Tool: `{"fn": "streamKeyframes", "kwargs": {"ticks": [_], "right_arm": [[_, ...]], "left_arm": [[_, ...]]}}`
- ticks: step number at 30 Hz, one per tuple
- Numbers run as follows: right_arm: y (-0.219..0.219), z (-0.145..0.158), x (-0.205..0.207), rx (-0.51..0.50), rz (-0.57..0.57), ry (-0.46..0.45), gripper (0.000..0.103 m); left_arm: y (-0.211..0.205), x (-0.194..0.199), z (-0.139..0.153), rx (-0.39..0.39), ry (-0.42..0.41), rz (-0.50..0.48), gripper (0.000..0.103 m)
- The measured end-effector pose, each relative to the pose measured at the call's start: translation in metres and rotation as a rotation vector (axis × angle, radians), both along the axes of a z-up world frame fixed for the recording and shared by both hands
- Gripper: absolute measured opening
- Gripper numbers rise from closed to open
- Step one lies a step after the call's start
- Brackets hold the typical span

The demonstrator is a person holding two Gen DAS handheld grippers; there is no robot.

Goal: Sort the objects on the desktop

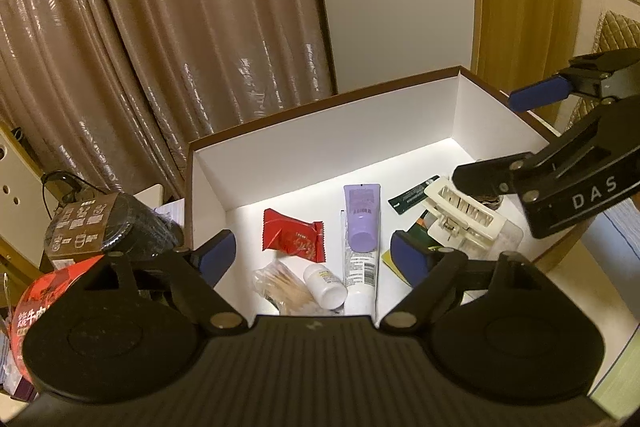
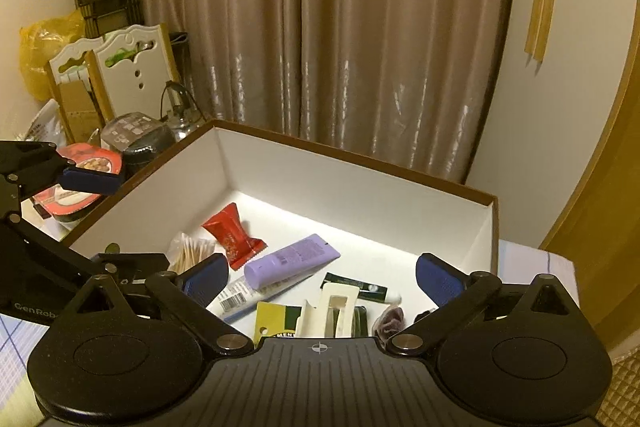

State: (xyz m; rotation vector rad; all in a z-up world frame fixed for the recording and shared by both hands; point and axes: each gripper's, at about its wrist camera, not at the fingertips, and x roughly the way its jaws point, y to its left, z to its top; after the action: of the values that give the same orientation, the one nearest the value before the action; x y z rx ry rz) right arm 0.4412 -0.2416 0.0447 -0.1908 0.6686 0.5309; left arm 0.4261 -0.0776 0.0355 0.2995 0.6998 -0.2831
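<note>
I hold both grippers over the white box (image 1: pixel 256 163), each pointing down into it. My left gripper (image 1: pixel 316 257) has its jaws spread wide and grips nothing; below it lie the red packet (image 1: pixel 292 237), the small white bottle (image 1: pixel 325 285), the bag of cotton swabs (image 1: pixel 280 287) and the purple tube (image 1: pixel 362 223), all toward the box's near left side. My right gripper (image 2: pixel 322 277) is likewise wide apart and empty, hovering above the cream hair clip (image 2: pixel 334 311), which rests on green packets (image 2: pixel 276 319) near the box's right wall. A dark green sachet (image 2: pixel 360 287) lies just beyond the clip.
</note>
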Motion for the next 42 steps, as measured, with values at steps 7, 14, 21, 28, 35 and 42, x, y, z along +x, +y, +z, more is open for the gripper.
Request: {"fn": "streamKeyframes", "kwargs": {"ticks": [7,14,21,28,35,42], "right_arm": [[-0.005,0.007,-0.019,-0.003,-0.012,-0.002,0.103],[-0.010,0.017,-0.040,0.006,-0.035,-0.001,0.103],[-0.013,0.025,-0.067,0.007,-0.052,0.001,0.103],[-0.017,0.028,-0.091,0.010,-0.082,0.019,0.103],[-0.020,0.031,-0.111,0.013,-0.109,0.041,0.103],[-0.025,0.034,-0.132,0.017,-0.131,0.064,0.103]], "left_arm": [[0.003,-0.015,0.008,-0.007,-0.004,0.020,0.087],[0.007,-0.035,0.019,-0.033,-0.012,0.046,0.095],[0.012,-0.057,0.028,-0.045,-0.033,0.069,0.102],[0.017,-0.078,0.033,-0.054,-0.031,0.086,0.102],[0.022,-0.101,0.036,-0.070,-0.024,0.097,0.102],[0.027,-0.121,0.039,-0.088,-0.012,0.119,0.102]]}}
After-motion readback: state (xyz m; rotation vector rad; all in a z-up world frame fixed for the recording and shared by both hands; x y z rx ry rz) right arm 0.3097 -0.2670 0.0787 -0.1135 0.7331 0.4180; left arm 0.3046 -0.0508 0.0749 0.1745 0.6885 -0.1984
